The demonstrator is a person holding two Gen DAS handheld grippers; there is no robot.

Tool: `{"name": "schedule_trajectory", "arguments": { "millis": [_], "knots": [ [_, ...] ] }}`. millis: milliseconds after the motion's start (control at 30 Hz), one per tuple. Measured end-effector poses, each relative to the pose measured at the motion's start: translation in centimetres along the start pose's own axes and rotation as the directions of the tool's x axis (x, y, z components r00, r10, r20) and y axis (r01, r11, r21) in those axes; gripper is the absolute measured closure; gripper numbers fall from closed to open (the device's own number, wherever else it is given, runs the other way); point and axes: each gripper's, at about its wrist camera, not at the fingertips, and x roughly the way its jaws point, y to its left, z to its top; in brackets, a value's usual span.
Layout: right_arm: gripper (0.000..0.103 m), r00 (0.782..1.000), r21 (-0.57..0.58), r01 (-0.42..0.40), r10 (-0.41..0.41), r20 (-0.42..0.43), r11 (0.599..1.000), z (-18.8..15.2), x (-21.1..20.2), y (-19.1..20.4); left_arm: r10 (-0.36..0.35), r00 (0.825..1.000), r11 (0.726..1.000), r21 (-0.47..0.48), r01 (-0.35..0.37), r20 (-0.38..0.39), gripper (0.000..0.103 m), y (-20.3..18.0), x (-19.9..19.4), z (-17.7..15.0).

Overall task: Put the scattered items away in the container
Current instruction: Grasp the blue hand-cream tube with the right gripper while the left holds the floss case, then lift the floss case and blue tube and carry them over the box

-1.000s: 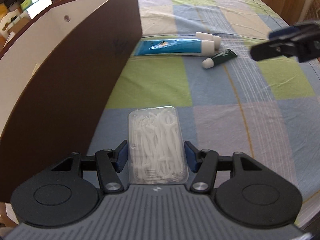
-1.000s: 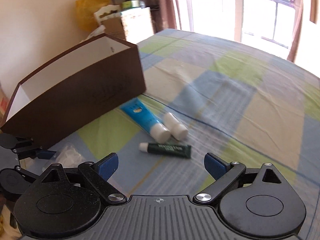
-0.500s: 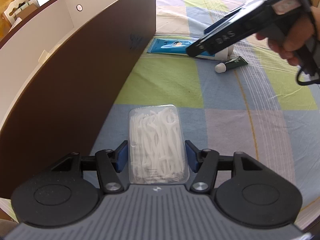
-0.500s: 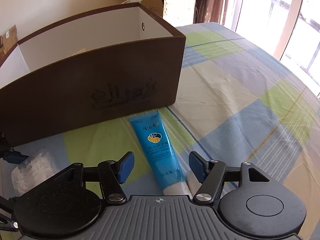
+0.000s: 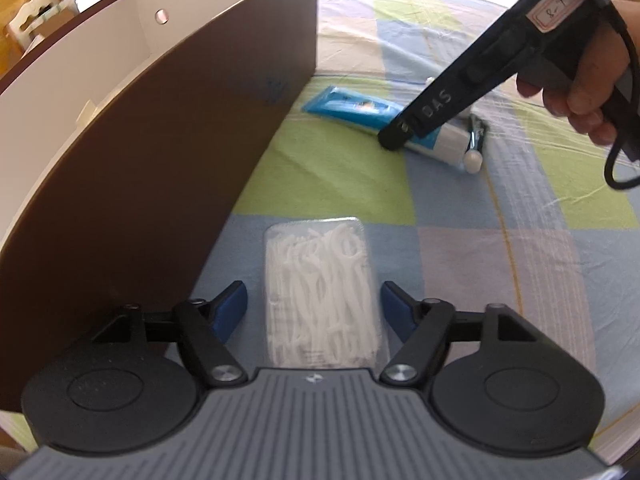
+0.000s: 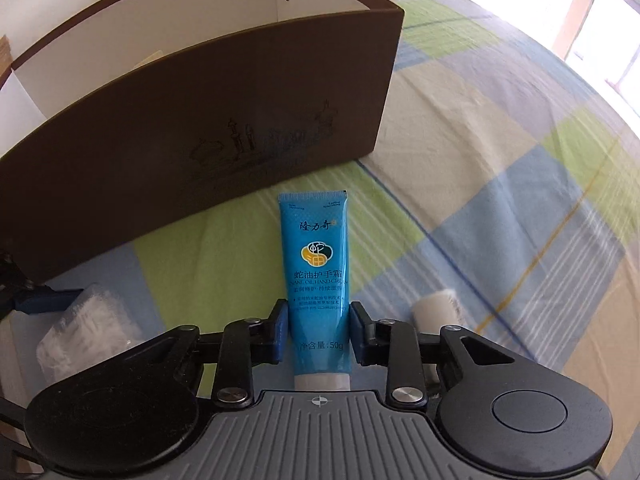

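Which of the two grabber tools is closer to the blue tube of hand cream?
The right. The right gripper has its blue pads on either side of the blue tube, near its cap end. The left gripper is farther off, straddling the floss pick box.

The left gripper [image 5: 314,310] sits low with its blue-padded jaws spread wide (nothing touching either pad). The right gripper [image 6: 318,330], held by a hand [image 5: 588,80], has its jaws drawn in close.

Bright daylight from windows top right, blown-out glare on bedsheet [image 5: 400,0]. Brown box [image 6: 200,128] front face in shade. Heavy fisheye bending at edges; floss pack [image 6: 80,336] blurry, corners vignetted.
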Motion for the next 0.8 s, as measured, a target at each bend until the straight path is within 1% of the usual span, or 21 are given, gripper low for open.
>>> {"name": "schedule_trajectory", "arguments": {
  "millis": [133,267,433,500,567,633,700,800],
  "knots": [
    [0.07,0.999,0.12,-0.034,0.031,0.022,0.992,-2.0,-1.4,-0.6,-0.02,1.0,1.0,0.022,0.02,-0.003,0.049,-0.2,-0.3,-0.1],
    [0.07,0.995,0.247,-0.086,0.072,0.068,0.965,-4.9,-3.4,-1.6,-0.037,0.999,0.998,0.048,0.038,-0.025,0.05,-0.4,-0.9,-0.2],
    [0.07,0.988,0.348,-0.13,0.09,0.129,0.929,-7.7,-6.2,-2.6,-0.072,0.997,0.995,0.076,0.071,0.009,0.05,-0.2,-4.2,-0.2],
    [0.07,0.984,0.362,-0.142,0.092,0.15,0.921,-7.8,-7.2,-2.4,-0.086,0.996,0.993,0.087,0.084,0.025,0.05,-0.1,-5.5,-0.1],
    [0.07,0.981,0.361,-0.154,0.097,0.17,0.92,-7.0,-8.0,-2.0,-0.099,0.994,0.991,0.091,0.094,0.045,0.05,0.2,-7.1,0.0],
    [0.07,0.976,0.349,-0.167,0.104,0.193,0.922,-6.0,-9.2,-0.9,-0.102,0.992,0.992,0.079,0.096,0.077,0.05,1.2,-9.0,0.4],
    [0.07,0.969,0.34,-0.186,0.116,0.216,0.922,-5.3,-10.1,-0.5,-0.093,0.989,0.994,0.073,0.085,0.117,0.05,2.4,-10.7,1.0],
    [0.07,0.955,0.318,-0.225,0.143,0.261,0.921,-4.3,-12.9,1.0,-0.069,0.983,0.995,0.076,0.057,0.169,0.05,4.4,-13.0,2.1]
  ]
}}
